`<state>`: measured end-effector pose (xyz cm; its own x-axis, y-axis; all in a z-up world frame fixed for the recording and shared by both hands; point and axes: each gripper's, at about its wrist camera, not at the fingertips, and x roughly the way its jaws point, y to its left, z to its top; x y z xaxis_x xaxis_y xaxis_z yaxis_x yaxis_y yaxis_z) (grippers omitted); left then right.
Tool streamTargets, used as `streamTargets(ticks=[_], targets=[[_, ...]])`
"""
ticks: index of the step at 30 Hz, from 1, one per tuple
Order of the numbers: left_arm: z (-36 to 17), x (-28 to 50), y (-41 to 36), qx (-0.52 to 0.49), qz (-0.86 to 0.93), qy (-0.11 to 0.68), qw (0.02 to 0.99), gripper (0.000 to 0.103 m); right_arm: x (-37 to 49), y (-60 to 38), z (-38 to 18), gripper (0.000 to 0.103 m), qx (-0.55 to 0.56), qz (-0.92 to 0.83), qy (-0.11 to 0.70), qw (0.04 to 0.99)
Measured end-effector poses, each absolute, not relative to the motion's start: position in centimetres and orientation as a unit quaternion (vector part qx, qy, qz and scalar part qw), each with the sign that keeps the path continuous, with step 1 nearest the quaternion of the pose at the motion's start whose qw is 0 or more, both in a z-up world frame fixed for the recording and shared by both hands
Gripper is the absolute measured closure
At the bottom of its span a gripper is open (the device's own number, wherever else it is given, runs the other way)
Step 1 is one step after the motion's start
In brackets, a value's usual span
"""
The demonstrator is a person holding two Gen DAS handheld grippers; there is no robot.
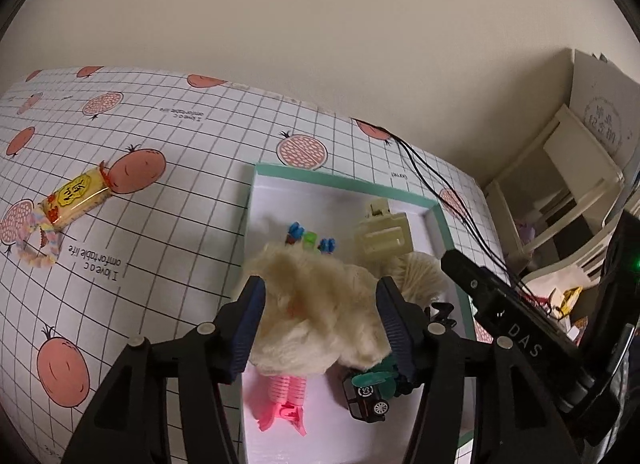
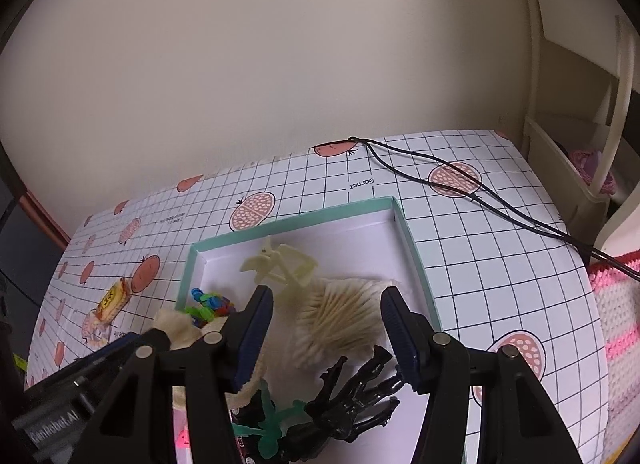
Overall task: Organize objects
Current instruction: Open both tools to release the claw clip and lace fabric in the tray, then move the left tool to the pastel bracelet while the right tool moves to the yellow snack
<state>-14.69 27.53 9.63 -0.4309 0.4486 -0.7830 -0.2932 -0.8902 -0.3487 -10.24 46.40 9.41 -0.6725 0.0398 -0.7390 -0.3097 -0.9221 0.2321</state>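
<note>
Fluffy cream scrunchie (image 1: 320, 304) sits between the left gripper (image 1: 320, 328) fingers, which are spread wide and do not seem to pinch it, over the teal-rimmed box (image 1: 344, 180). Right gripper (image 2: 326, 328) also hangs open above that box. Outward to the far left, a yellow snack packet (image 1: 76, 200) lies loose on the tabletop (image 1: 160, 264), nearer the left gripper, long axis slanting away rightward.

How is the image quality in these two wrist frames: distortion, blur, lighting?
Left wrist view: strong fisheye bending of the grid tablecloth, dark vignette at the corners, soft even light; the fluffy cream scrunchie between the left claw fingers looks soft. Right wrist view: same curvature and vignette; the cream pompom near the right claw looks smeared, the black hair clip shows small glints.
</note>
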Motion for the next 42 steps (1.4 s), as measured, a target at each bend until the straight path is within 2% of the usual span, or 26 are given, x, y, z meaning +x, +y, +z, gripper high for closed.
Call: streamTargets(ticks=[10, 13, 14, 16, 17, 19, 20, 23, 24, 26, 42], targets=[[10.0, -15.6, 25.2, -0.470, 0.861, -0.089, 0.172, 0.044, -10.7, 45.3, 9.0, 0.043, -0.404, 0.898, 0.154, 0.086], [9.8, -16.0, 24.4, -0.467, 0.866, -0.090, 0.153, 0.041, -10.9, 45.2, 8.8, 0.037, -0.407, 0.897, 0.153, 0.082], [9.6, -16.1, 24.0, -0.466, 0.868, -0.093, 0.144, 0.039, -10.9, 45.1, 8.7, 0.036, -0.407, 0.897, 0.151, 0.080], [9.4, -16.3, 23.4, -0.463, 0.871, -0.095, 0.132, 0.023, -11.0, 44.9, 8.7, 0.035, -0.409, 0.898, 0.145, 0.078], [9.2, -16.4, 23.2, -0.461, 0.873, -0.097, 0.127, 0.022, -11.0, 44.8, 8.6, 0.035, -0.409, 0.898, 0.143, 0.077], [9.0, -16.6, 22.8, -0.460, 0.875, -0.097, 0.119, 0.019, -11.1, 44.6, 8.6, 0.029, -0.408, 0.899, 0.140, 0.075], [9.0, -16.6, 22.6, -0.458, 0.876, -0.098, 0.117, 0.017, -11.1, 44.5, 8.6, 0.020, -0.408, 0.899, 0.138, 0.076], [8.9, -16.7, 22.1, -0.449, 0.882, -0.097, 0.107, 0.003, -11.1, 44.5, 8.6, 0.014, -0.405, 0.901, 0.139, 0.073], [9.0, -16.7, 21.9, -0.445, 0.884, -0.096, 0.104, 0.000, -11.1, 44.5, 8.6, 0.008, -0.405, 0.901, 0.137, 0.074], [9.0, -16.7, 21.6, -0.438, 0.889, -0.094, 0.098, 0.000, -11.2, 44.4, 8.5, 0.000, -0.402, 0.902, 0.136, 0.074], [9.3, -17.6, 20.0, -0.434, 0.892, -0.089, 0.088, 0.000, -11.5, 44.1, 8.4, 0.000, -0.402, 0.903, 0.126, 0.088]])
